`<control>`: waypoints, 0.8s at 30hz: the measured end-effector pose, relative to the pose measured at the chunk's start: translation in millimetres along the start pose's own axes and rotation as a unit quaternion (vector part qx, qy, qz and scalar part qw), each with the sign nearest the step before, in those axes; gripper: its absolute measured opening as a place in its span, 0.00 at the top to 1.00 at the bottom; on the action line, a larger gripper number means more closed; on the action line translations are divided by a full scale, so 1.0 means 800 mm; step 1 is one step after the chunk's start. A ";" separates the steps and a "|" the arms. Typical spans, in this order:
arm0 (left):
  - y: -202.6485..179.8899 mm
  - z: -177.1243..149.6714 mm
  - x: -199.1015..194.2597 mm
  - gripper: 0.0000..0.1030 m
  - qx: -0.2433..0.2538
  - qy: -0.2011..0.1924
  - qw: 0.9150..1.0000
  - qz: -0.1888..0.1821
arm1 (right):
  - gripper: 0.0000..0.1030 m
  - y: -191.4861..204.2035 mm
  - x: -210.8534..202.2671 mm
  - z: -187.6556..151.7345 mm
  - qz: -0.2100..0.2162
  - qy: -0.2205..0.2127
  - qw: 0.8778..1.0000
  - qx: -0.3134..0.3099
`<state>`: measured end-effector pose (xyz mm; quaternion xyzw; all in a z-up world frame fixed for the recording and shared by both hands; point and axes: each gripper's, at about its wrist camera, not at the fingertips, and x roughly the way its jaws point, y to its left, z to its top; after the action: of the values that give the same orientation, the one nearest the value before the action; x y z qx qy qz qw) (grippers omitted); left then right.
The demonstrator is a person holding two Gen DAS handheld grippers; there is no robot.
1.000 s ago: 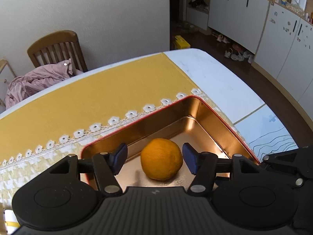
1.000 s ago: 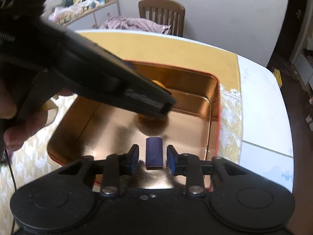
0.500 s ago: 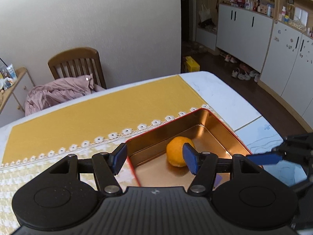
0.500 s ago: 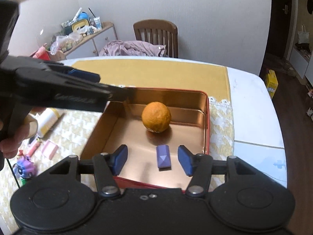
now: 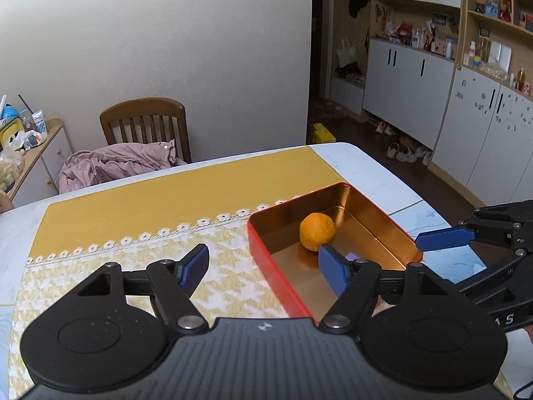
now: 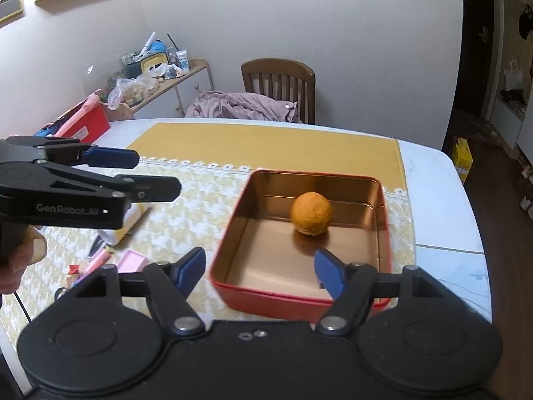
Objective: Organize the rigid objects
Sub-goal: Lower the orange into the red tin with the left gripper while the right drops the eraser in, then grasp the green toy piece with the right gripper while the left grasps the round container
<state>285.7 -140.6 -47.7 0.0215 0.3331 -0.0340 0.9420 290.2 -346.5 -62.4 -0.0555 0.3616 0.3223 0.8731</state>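
Note:
A red tin (image 6: pixel 299 301) with a copper inside stands on the patterned cloth; it also shows in the left wrist view (image 5: pixel 279 283). An orange (image 6: pixel 311 213) lies in it near the far wall, also seen in the left wrist view (image 5: pixel 316 236). A small purple block (image 5: pixel 349 256) lies in the tin, mostly hidden behind the left gripper's finger. My left gripper (image 5: pixel 263 268) is open and empty, above the tin's left edge. My right gripper (image 6: pixel 258 271) is open and empty, above the tin's near wall.
Pink items (image 6: pixel 133 261), a white object (image 6: pixel 133 220) and small toys lie on the cloth left of the tin. A chair (image 6: pixel 278 88) with a pink garment stands at the table's far side. A red box (image 6: pixel 85 125) sits at the far left. The table's right edge (image 6: pixel 466 200) is near the tin.
Both grippers have pulled back and up from the tin. The right gripper opened and left the purple block in the tin. The left gripper has drawn away from the orange.

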 end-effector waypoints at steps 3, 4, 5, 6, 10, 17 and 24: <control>0.013 -0.013 -0.022 0.29 0.003 -0.010 1.000 0.000 | 0.24 0.018 -0.012 -0.004 -0.001 -0.008 1.000 0.009; 0.019 -0.017 -0.028 0.27 0.003 -0.012 1.000 -0.001 | 0.22 0.024 -0.015 -0.005 -0.002 -0.010 1.000 0.012; 0.025 -0.022 -0.035 0.26 0.001 -0.014 1.000 -0.003 | 0.22 0.030 -0.016 -0.007 -0.003 -0.011 1.000 0.015; 0.033 -0.026 -0.040 0.25 -0.002 -0.015 1.000 -0.003 | 0.20 0.036 -0.018 -0.008 -0.004 -0.012 1.000 0.018; 0.058 -0.045 -0.064 0.25 -0.001 -0.018 1.000 -0.001 | 0.14 0.062 -0.023 -0.015 -0.006 -0.019 0.999 0.033; 0.104 -0.075 -0.099 0.19 -0.005 -0.024 1.000 0.003 | 0.03 0.113 -0.020 -0.031 -0.012 -0.022 0.999 0.042; 0.156 -0.111 -0.121 0.12 -0.023 -0.026 0.999 0.010 | 0.00 0.156 -0.010 -0.045 -0.009 -0.021 0.998 0.061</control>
<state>164.8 -5.6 -53.5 0.0017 0.3089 -0.0175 0.9509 189.0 -264.5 -66.1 0.0014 0.3614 0.2934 0.8850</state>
